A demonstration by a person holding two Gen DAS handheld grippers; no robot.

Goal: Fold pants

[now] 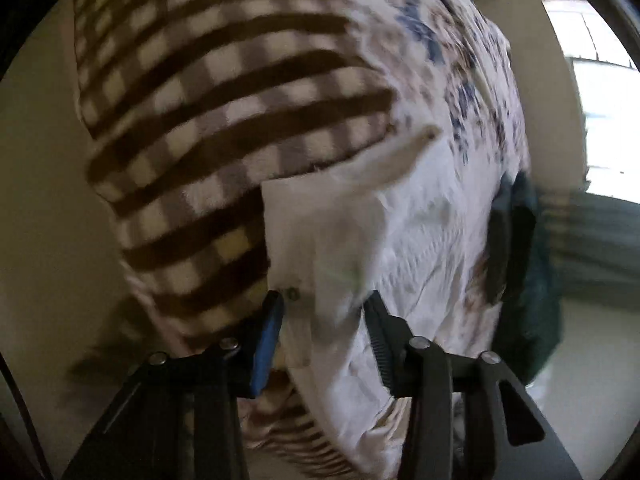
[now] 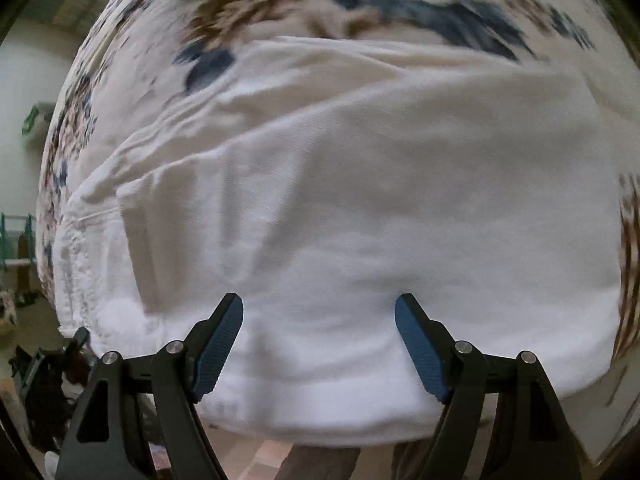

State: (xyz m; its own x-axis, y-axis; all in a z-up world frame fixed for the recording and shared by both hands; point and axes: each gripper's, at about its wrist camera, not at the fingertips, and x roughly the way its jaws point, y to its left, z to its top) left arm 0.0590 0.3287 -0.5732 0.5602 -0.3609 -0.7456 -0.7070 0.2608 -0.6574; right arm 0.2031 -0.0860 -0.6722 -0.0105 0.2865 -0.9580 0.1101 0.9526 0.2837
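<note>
Left tool (image 1: 324, 308) straddles blurred pants (image 1: 400, 240).

One pair of white pants (image 2: 360, 240) is lying on one floral-printed sheet (image 2: 400, 12). One brown checked blanket (image 1: 208, 120) is showing beside them. Two grippers are showing, left gripper (image 1: 324, 320) and right gripper (image 2: 319, 340), each with two fingers.

White pants (image 2: 360, 220) spread flat on patterned bedcover, creased, hem edge nearest, blurred.
</note>
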